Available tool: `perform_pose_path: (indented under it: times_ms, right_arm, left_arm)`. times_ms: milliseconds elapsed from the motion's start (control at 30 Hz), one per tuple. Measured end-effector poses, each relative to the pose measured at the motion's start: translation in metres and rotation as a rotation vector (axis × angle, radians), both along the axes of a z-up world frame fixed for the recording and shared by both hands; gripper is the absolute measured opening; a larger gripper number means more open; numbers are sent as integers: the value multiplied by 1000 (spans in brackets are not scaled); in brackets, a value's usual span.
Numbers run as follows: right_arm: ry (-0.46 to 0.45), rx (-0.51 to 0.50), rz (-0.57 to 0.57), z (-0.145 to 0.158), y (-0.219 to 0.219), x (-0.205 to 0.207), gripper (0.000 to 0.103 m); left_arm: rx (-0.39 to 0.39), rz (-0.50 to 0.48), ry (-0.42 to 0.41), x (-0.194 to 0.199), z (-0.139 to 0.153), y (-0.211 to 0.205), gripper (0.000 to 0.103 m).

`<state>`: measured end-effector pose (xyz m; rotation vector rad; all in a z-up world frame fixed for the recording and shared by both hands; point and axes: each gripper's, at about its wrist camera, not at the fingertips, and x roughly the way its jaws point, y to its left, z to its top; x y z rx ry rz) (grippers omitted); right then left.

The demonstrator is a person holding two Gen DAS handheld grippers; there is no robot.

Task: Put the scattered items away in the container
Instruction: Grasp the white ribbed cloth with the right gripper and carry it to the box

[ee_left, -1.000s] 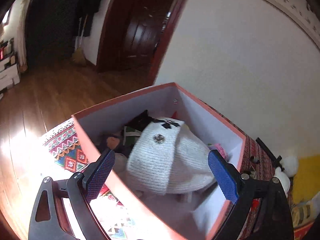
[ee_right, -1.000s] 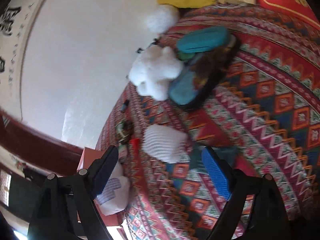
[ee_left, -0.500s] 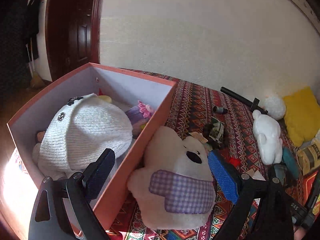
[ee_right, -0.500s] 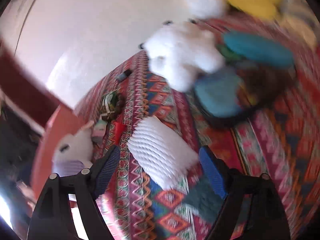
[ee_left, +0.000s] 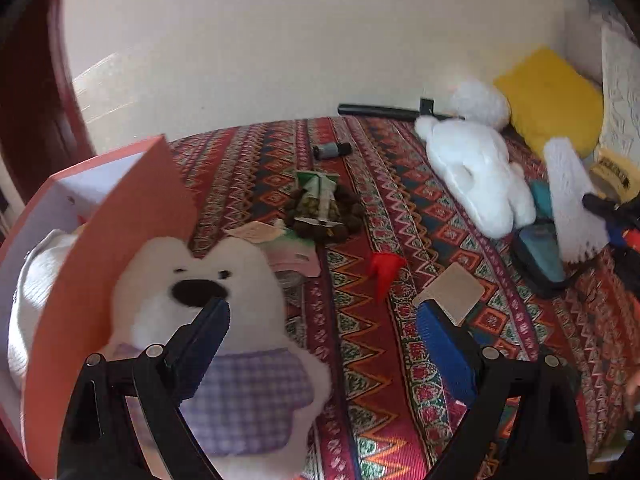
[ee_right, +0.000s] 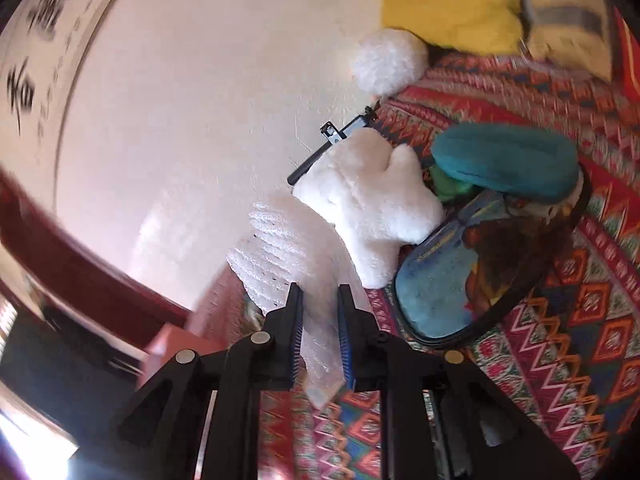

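- Patterned red woven cloth (ee_left: 360,360) covers the whole work surface, set against a pale wall (ee_left: 280,40).
- Orange box (ee_left: 120,220), white inside, stands at the left edge of the cloth in the left wrist view. A white knitted hat (ee_left: 36,280) lies inside it.
- White bear plush with a purple checked patch (ee_left: 224,320) lies outside the box, pressed against its orange outer wall.
- White plush animal (ee_left: 476,172) lies toward the far right of the cloth, near a round white pompom (ee_left: 480,100) and a yellow cushion (ee_left: 548,96) against the wall.
- Teal pouch with a picture print (ee_right: 460,276) lies just beside the white plush animal, touching it in the right wrist view; a teal oblong case (ee_right: 504,156) rests on its far end.
- White ribbed knit piece (ee_right: 288,248) is lifted off the cloth, its lower end pinched in the right gripper.
- Right gripper (ee_right: 319,344): jaws closing and clenched on the white ribbed knit piece, fabric bunched between the blue pads.
- Left gripper (ee_left: 320,328): released, jaws wide apart and empty, hanging above the cloth; its left finger overlaps the bear plush in view, contact cannot be told.
- Brown and green crumpled bundle (ee_left: 324,208) lies mid-cloth, with a tan card (ee_left: 452,292) and a small red piece (ee_left: 384,268) nearer the left gripper.
- Small dark cylinder (ee_left: 332,150) lies beyond the bundle; a black rod (ee_left: 380,111) lies along the wall.
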<state>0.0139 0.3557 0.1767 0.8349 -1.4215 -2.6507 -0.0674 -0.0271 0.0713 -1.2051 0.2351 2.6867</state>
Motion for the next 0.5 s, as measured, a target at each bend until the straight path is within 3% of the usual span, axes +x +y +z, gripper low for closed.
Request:
perform_pose_path:
  times_ms: [67,133,200,233,267,300,500]
  right_arm:
    - [-18,-81,11,-10,7,-6,15]
    - [-24,-123,19,-15,12,-7,15]
    - [-18,-133,20,-15,18,-3,15]
    - [-13,-138,16,-14,22,-1,15]
    - [-6,-146,12,-13,24,0,15]
    - [0,-155,8,-13,26,1,15]
    - [12,-230,5,-24,37,-2,15]
  left_arm:
    - [-67,-22,-85,-28,-29,26,95]
    - [-108,-21,-114,-47,-44,42,95]
    - [-81,-38,-139,-63,-51,52,95]
    - [-46,-54,-165,-70,-54,56,86]
    - [-19,-64,-193,-75,-57,58,37]
    - [-6,-58,-216,-79,-59,58,23]
    - [18,-54,-163,-49,-34,50,22]
